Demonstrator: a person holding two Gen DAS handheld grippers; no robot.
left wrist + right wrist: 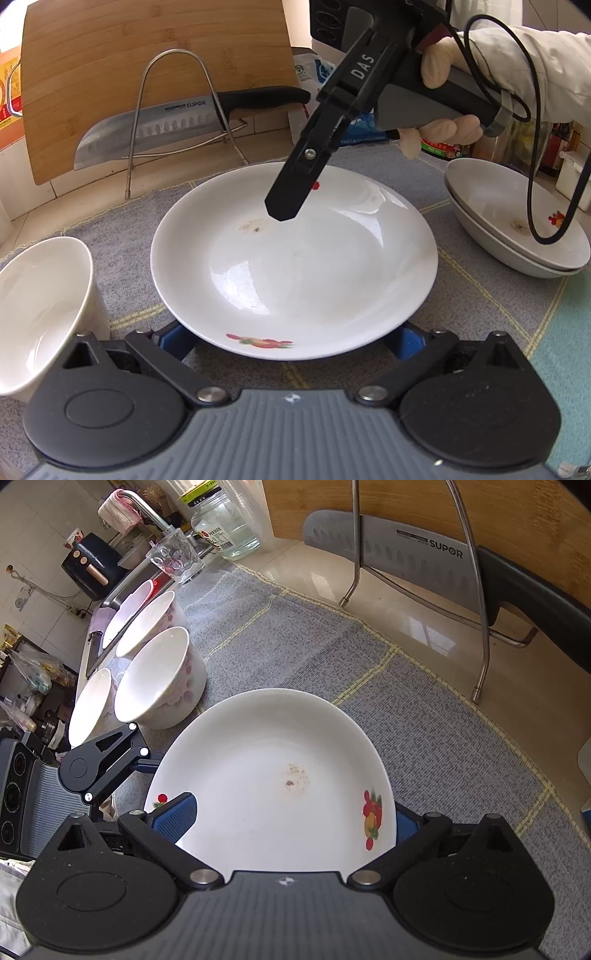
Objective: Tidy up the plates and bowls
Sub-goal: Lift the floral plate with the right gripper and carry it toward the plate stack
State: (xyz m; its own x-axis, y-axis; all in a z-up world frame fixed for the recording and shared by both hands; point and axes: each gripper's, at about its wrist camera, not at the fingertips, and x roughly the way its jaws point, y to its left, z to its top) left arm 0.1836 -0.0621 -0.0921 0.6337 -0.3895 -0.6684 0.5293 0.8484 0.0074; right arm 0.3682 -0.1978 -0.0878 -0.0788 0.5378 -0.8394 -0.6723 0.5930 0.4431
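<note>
Blue-padded fingers (173,818) of the right gripper (284,823) stand spread wide, the white plate (273,775) lying between them on the grey mat (424,709), a brown smudge at its centre. Left of the jaws, three white bowls (159,679) stand empty. Ahead right, a wire rack (480,627) holds a knife (406,550). The left gripper (291,341) is likewise spread around the plate's near rim; stacked plates (517,229) sit far right.

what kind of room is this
Most likely a home kitchen counter: a chef's knife in a wire rack against a wooden cutting board, a faucet over a sink, and white bowls beside a plate.
</note>
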